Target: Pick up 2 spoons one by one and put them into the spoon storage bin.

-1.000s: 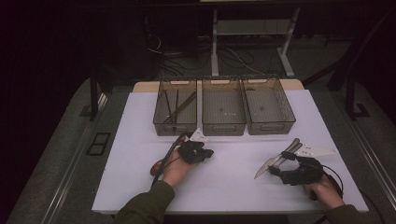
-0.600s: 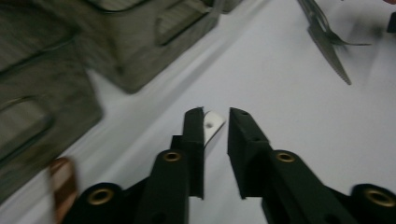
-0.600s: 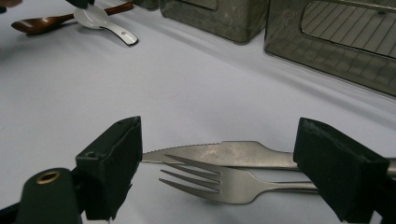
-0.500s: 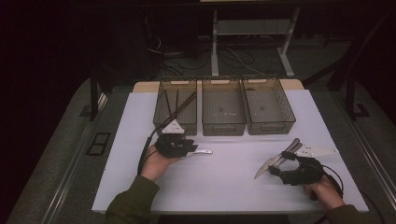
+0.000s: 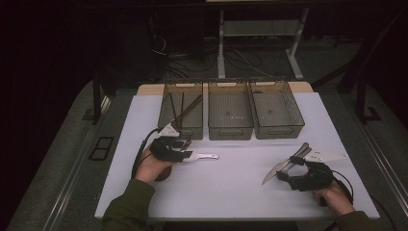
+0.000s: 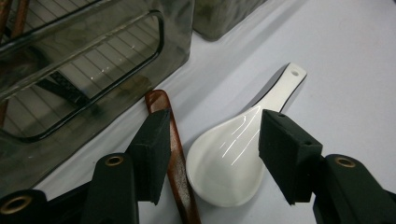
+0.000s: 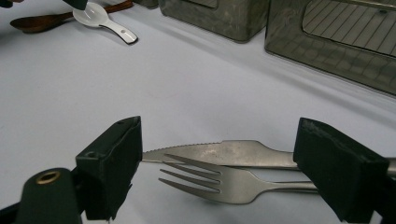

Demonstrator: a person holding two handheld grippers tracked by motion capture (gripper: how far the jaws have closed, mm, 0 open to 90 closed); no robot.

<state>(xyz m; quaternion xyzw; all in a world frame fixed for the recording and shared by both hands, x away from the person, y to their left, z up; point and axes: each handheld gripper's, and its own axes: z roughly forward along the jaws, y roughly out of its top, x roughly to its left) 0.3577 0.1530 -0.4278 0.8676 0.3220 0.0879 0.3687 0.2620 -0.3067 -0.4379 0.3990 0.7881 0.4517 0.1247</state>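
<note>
White spoon (image 6: 231,158) lies flat on the bench top (image 5: 240,187), near its left edge and just in front of the leftmost of three grey bins (image 5: 182,109); its bowl points toward the person and its handle runs out to the right. The left gripper (image 6: 210,144) hangs over that bowl with its jaws partly spread, and they have just been opening. The bowl sits in the gap between the two black pads (image 6: 287,149), and neither pad presses on it. A wooden spoon (image 6: 173,158) lies alongside the white one, its handle passing under the other pad; whether it touches that pad cannot be told.

Toward the bench's right front corner the right gripper (image 7: 215,172) stands with its jaws wide apart. A knife (image 7: 224,153) and a fork (image 7: 219,182) lie side by side on the surface between the pads, and the pads do not close on either. In the high view the knife's blade (image 5: 273,171) points out to the left of that gripper.
</note>
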